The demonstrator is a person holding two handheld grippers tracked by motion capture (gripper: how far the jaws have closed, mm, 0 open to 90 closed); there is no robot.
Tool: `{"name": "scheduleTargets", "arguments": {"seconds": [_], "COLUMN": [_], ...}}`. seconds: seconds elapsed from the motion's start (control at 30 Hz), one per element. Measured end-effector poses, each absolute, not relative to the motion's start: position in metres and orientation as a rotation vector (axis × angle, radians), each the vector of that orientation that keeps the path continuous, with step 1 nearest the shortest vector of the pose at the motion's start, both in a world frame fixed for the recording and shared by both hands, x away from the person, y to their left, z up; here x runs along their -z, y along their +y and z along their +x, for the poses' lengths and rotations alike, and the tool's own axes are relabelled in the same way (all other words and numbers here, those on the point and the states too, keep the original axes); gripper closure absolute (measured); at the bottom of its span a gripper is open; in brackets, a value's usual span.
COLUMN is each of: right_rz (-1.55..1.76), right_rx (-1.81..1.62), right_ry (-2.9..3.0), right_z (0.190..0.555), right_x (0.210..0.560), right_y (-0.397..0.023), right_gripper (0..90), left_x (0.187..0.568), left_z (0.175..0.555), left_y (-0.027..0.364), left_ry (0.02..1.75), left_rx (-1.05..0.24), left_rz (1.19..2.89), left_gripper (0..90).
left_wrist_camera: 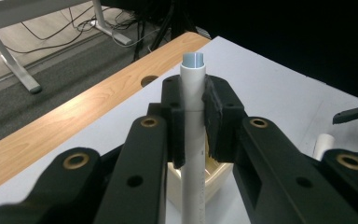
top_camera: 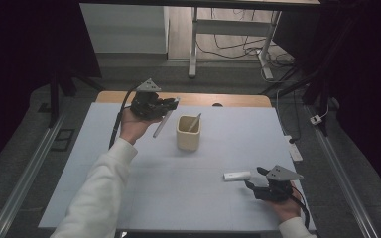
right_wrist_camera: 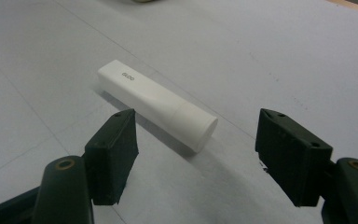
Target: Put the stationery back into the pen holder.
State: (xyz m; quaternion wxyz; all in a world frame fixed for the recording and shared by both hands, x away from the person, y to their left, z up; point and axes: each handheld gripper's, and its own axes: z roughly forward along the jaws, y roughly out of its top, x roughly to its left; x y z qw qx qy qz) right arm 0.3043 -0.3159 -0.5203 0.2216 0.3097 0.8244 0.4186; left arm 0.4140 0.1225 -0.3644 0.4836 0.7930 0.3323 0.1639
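My left gripper (top_camera: pixel 171 103) is raised at the back left of the table, shut on a long white pen (top_camera: pixel 164 119) that slants down toward the table. In the left gripper view the pen (left_wrist_camera: pixel 193 140) stands between the two pads, its pale blue end just above them. A cream cup (top_camera: pixel 188 133) sits right of that gripper with a thin stick leaning inside. My right gripper (top_camera: pixel 256 177) rests low at the front right, open, with a short white tube (top_camera: pixel 237 175) lying just ahead of it. That tube (right_wrist_camera: pixel 156 102) lies slightly beyond the open jaws, apart from both.
A pale blue mat (top_camera: pixel 144 193) covers the table, with a strip of bare wood (top_camera: pixel 203 100) along the far edge. Desk legs and cables stand on the floor beyond. The cup (left_wrist_camera: pixel 214 179) shows below the left gripper's jaws.
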Motion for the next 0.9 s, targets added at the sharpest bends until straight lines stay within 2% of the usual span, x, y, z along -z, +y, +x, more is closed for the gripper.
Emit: {"name": "scheduleTargets", "arguments": {"seconds": [0.9], "right_rz": [0.859], "right_rx": [-1.155], "right_ry": [2.279], "right_z": [0.305], "right_x": [0.521], "right_y": [-0.317], "right_gripper": [29.1], "left_x": [0.364], "left_z": [0.435], "left_y": [0.102], "left_ry": [0.799], "left_rx": [-0.416], "left_rz": [1.911], "left_gripper": [78.0]}}
